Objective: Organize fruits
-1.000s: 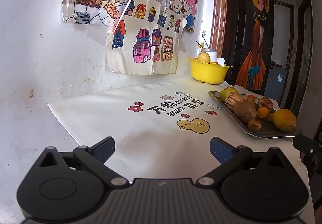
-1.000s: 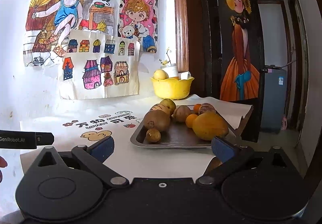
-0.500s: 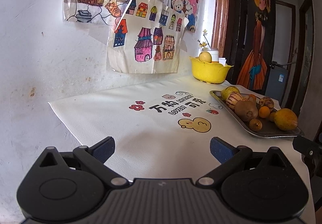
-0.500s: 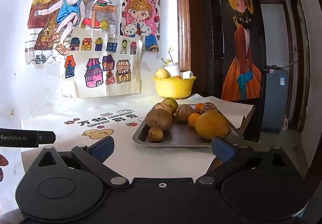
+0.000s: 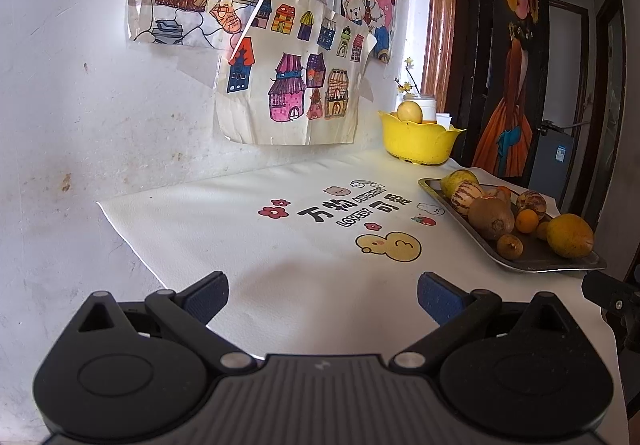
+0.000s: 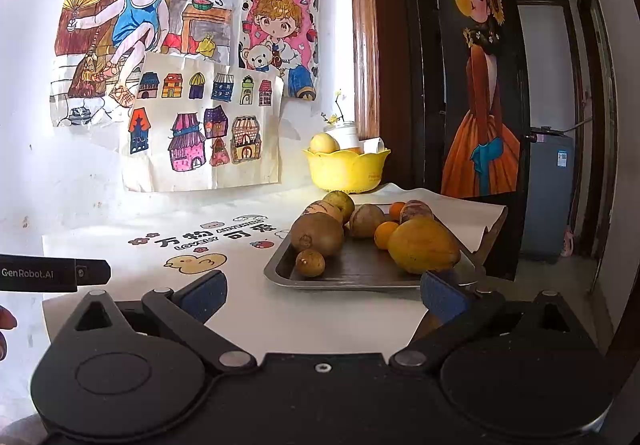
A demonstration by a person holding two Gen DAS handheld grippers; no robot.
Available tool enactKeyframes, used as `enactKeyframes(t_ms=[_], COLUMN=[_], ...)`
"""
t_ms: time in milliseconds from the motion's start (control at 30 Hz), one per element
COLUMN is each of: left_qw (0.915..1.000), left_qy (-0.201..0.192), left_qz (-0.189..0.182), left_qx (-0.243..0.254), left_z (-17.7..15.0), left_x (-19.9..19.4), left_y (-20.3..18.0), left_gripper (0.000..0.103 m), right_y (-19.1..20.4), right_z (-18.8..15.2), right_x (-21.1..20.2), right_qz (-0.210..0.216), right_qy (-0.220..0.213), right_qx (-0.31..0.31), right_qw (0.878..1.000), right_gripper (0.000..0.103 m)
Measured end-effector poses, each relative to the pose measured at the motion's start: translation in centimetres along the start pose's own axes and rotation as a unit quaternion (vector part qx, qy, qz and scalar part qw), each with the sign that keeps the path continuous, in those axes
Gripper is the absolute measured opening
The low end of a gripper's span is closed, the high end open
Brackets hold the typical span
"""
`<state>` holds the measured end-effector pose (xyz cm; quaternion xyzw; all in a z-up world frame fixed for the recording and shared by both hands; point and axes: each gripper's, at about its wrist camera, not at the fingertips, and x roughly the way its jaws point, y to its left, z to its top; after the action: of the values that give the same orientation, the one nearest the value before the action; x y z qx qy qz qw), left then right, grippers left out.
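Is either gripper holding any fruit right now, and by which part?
No. The left gripper and right gripper are both open and empty; the fruit sits on the tray.

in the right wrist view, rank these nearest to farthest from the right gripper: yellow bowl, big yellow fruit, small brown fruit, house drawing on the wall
From the right gripper:
1. Big yellow fruit, right front of the tray; the small brown fruit, left front corner, is too close to call against it.
2. Yellow bowl, behind the tray.
3. House drawing, on the wall, left.

white wall (image 6: 40, 149) | children's drawings (image 6: 200, 125) (taped) | dark door (image 6: 480, 85)
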<state>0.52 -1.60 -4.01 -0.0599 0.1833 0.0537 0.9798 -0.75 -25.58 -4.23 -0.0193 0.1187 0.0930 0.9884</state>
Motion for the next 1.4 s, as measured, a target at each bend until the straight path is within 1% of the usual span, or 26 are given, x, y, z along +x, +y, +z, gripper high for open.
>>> enactKeyframes(t_ms=[1000,1200,1400], left_qw=[1.0000,1.0000,0.9999], left_qy=[0.001,0.002,0.008], left_qz=[0.002,-0.002,0.004], left_qx=[-0.002,0.003,0.013], left_z=[0.02,-0.07,-0.23], left_x=[-0.01,-0.10,-0.04], left_y=[0.20,0.10,-0.26], left_gripper=[0.103,0.103,0.103], right_y=[0.05,0.07,0.01], right_z=[-0.08,-0.07,-0.17], right_x=[-0.04,-0.03,-0.01], right_qz=[0.004,0.004,0.006], right_qy=[0.000,0.000,0.003], right_qx=[-0.003,-0.004,-0.006], right_qw=[1.000,1.000,1.000], right_gripper=[0.103,0.102,0.103])
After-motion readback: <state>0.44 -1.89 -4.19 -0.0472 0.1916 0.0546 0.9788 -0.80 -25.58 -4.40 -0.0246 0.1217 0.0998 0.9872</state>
